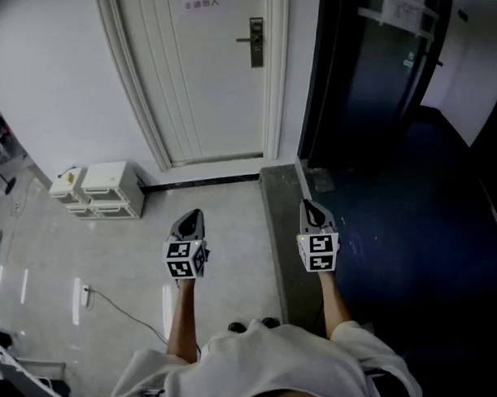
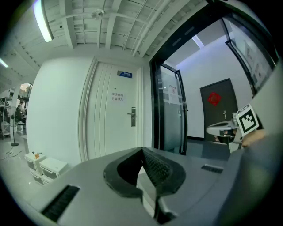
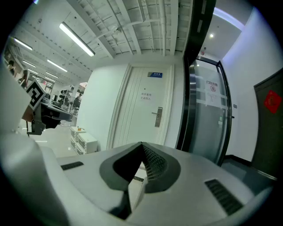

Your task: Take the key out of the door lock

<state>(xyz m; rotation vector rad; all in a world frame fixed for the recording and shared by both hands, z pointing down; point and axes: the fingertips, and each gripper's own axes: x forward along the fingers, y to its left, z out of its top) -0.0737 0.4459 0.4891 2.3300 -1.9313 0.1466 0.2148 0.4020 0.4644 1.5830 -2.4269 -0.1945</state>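
The door lock (image 1: 255, 42) is not yet reached; left gripper (image 1: 193, 214) and right gripper (image 1: 308, 205) are held back, fingers (image 2: 157, 167) pressed together, empty.

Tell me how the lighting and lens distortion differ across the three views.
Head view: bright on the white door, very dark over the glass doorway at right. Left gripper view: strong fisheye bows the door's edges; the ceiling light glares. Right gripper view: same fisheye, black corners, the right tongs fill the lower half.

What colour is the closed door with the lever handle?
White: the closed panelled door shows plainly in the head view, its lock plate dark.
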